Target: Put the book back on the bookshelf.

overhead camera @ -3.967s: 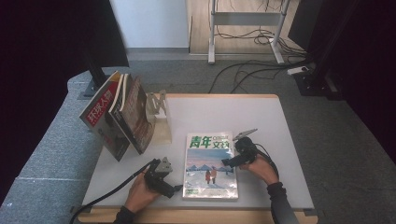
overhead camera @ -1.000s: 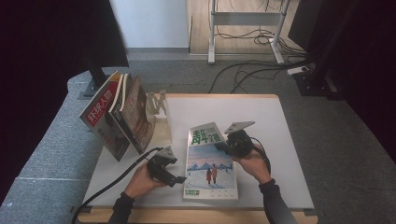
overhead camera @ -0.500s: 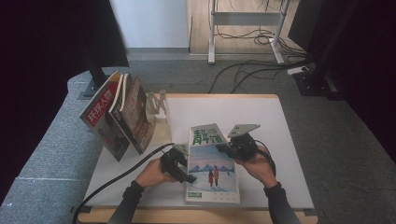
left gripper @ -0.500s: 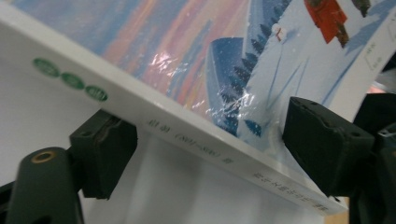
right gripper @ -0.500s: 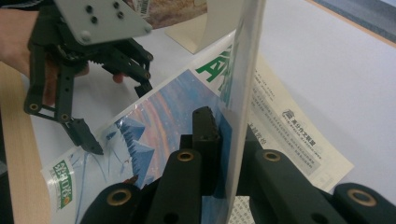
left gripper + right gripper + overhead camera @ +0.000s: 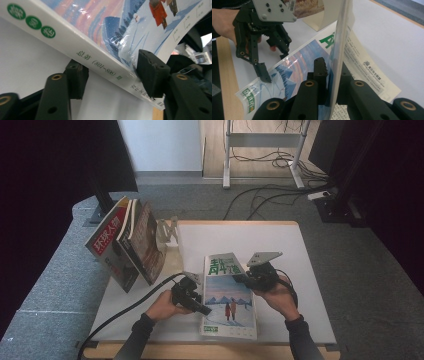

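We've got the thick glossy magazine with the snowy blue cover (image 6: 229, 305) lying near the front edge of the white bench (image 6: 300, 250), its front cover peeled up by the right claw (image 6: 240, 279), which is clamped tight on the cover's right edge. The left claw (image 6: 206, 310) sits at the spine side, jaws just been closing, one pad on the cover, the other under the spine with a gap showing, so not gripping yet. Plastic-wrapped cover looks slick and floppy, the block heavy; we'd take the stiff spine.

Glossy paper magazine (image 6: 228, 300), matt white table (image 6: 280, 245)
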Tool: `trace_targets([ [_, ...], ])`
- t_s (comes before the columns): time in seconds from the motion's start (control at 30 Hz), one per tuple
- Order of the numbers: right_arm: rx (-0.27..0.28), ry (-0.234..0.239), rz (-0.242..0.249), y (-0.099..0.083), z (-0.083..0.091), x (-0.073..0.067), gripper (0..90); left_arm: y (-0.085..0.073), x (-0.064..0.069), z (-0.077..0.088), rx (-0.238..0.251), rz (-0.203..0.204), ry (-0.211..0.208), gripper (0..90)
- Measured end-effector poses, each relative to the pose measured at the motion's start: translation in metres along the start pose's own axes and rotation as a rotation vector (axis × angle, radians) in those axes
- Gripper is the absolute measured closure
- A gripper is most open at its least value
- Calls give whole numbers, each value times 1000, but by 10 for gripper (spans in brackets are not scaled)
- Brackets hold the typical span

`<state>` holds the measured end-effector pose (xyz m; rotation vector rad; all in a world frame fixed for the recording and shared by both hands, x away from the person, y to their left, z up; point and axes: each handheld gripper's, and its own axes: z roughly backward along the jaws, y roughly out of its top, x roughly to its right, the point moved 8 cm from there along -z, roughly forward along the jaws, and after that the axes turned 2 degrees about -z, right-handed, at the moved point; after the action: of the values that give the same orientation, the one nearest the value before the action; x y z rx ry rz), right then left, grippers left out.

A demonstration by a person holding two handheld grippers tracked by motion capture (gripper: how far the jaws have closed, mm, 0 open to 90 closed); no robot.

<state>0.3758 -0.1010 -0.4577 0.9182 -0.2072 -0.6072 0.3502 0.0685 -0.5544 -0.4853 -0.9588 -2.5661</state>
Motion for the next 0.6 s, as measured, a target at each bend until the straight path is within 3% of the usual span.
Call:
trace_targets([
  [0.13,-5,-15,1,1,-1,6,815,5,-1,3,9,-25,28,469],
  [0.27,30,-39,6,14,2,11,819,17,-7,16,39,-61,118,499],
  [0.4,87,-69,33,37,12,10,815,32,-13,38,106,-125,306,548],
  [0.43,93,-68,40,40,15,9,812,32,-14,45,127,-169,376,561],
  [0.5,88,-70,65,42,18,6,812,26,-13,51,152,-178,379,608],
  [0.6,85,-43,45,35,15,7,820,18,-10,53,174,-177,364,644],
])
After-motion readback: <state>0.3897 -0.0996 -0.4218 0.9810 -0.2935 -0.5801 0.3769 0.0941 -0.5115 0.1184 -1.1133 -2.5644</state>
